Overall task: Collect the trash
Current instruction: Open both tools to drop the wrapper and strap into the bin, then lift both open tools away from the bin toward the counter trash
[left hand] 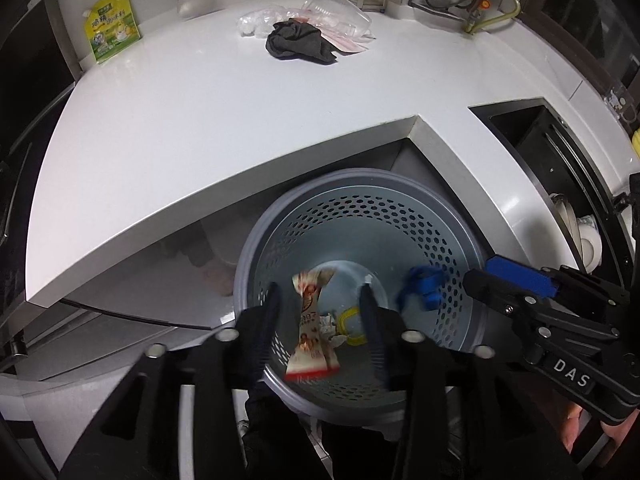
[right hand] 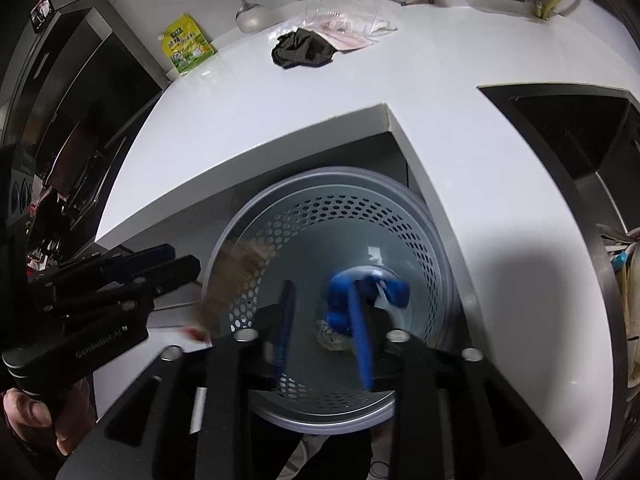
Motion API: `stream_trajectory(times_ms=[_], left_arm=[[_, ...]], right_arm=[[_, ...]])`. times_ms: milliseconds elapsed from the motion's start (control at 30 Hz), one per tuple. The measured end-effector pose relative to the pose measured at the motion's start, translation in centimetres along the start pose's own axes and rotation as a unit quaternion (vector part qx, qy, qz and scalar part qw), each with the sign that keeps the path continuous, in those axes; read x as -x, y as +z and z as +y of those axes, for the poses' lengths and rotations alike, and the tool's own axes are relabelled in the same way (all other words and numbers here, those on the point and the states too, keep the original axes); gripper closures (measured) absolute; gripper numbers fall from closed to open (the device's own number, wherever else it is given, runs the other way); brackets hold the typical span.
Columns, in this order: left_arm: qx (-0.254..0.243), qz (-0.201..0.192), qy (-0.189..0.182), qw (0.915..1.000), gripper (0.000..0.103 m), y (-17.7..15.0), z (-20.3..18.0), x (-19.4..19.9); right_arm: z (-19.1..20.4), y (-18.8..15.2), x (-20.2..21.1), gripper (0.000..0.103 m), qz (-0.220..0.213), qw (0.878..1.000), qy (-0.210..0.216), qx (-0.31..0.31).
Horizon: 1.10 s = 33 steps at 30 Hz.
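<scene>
Both grippers hang over the mouth of a grey perforated waste bin (left hand: 400,208) that stands on the floor in the inner corner of a white L-shaped countertop (left hand: 240,112). The left gripper (left hand: 320,312) has its jaws parted, with a clear gap on either side of a red-and-white snack wrapper (left hand: 310,320) that shows between them; the wrapper is motion-blurred and no pad presses on it, so it is loose over the bin's opening. The right gripper (right hand: 324,320) also stands with its jaws apart, and a crumpled blue piece of trash (right hand: 368,292), blurred as well, lies just past its right finger over the bin; whether it brushes that finger cannot be told, but it is not clamped. In the left wrist view the same blue piece shows against the bin's inner wall, well apart from the right gripper's blue-padded tips at the rim. At the bottom of the bin lie a crumpled white scrap (left hand: 330,326) and a yellow ring-shaped piece (left hand: 352,326). On the far part of the countertop lie a dark crumpled cloth (left hand: 300,42), a tipped clear plastic cup (left hand: 340,14) with pink-and-clear wrapping beside it, and a yellow seasoning pouch (left hand: 110,26) leaning on the wall.
</scene>
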<state>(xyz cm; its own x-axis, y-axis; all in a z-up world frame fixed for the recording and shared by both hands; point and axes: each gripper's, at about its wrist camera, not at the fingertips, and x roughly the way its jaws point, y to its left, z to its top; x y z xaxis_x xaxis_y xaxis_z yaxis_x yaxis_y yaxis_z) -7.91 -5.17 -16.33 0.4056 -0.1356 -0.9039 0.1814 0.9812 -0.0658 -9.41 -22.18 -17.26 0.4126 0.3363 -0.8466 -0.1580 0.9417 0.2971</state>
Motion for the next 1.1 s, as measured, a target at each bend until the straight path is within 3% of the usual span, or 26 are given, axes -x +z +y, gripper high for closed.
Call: stream_trajectory(times_ms=[33, 67, 500, 1100], left_arm=[[0.003, -0.004, 0.002, 1.0000, 0.042, 0.0, 0.1, 0.2], [0.004, -0.006, 0.001, 1.0000, 0.041, -0.1, 0.3, 0.3], [0.021, -0.014, 0.010, 0.9996, 0.031, 0.0, 1.5, 1.3], [0.032, -0.069, 0.010, 0.9970, 0.026, 3.4, 3.9, 4.7]], right_arm=[[-0.1, 0.0, 0.1, 0.052, -0.003, 1.000, -0.001, -0.002], [-0.1, 0.1, 0.3, 0.050, -0.006, 1.000, 0.000, -0.005], [0.5, 0.7, 1.5, 0.047, -0.022, 1.000, 0.010, -0.004], [2.2, 4.2, 3.6, 0.039, -0.065, 0.998, 0.004, 0.013]])
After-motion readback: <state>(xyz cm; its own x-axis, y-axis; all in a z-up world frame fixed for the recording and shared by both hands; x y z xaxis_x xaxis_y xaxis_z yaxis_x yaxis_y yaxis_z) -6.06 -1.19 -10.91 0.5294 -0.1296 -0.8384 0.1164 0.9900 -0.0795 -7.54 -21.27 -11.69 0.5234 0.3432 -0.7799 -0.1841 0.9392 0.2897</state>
